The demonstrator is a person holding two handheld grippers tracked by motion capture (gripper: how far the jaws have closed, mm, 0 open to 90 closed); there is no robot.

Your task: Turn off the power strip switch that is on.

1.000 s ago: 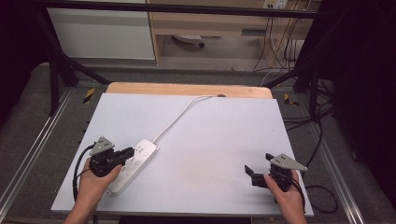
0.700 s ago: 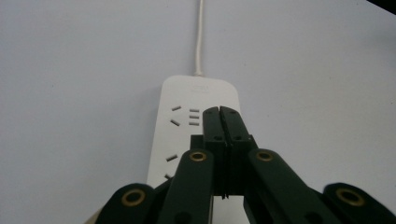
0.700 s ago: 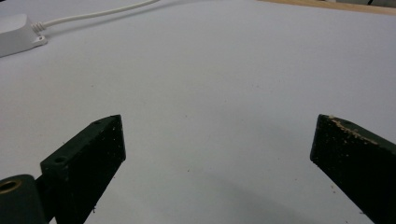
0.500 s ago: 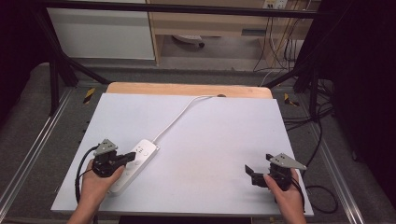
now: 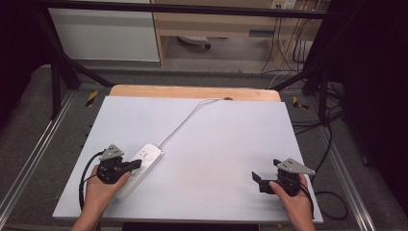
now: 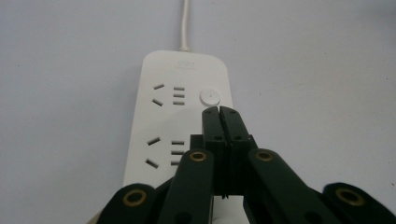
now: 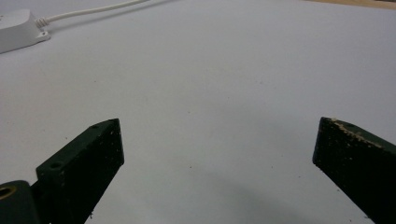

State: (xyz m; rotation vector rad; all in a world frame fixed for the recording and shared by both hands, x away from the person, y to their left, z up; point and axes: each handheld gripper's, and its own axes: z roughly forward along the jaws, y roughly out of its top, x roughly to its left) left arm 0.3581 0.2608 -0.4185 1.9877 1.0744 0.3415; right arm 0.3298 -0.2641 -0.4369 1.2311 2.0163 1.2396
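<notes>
Pressing the round button takes a soft, straight push, so keep your left gripper (image 5: 129, 166) lined up and go slowly.

From the high view, its jaws are together with nothing between them, over the near half of the white power strip (image 5: 150, 155) on the table (image 5: 216, 144). Your right gripper (image 5: 262, 181) rests well apart from the strip, jaws wide apart and empty.

From the left gripper view, the button (image 6: 209, 97) sits just past the closed tips, a little to their left. I cannot tell if they touch the strip.

From the right gripper view, the strip's cord end (image 7: 18, 29) lies far beyond the left jaw.
</notes>
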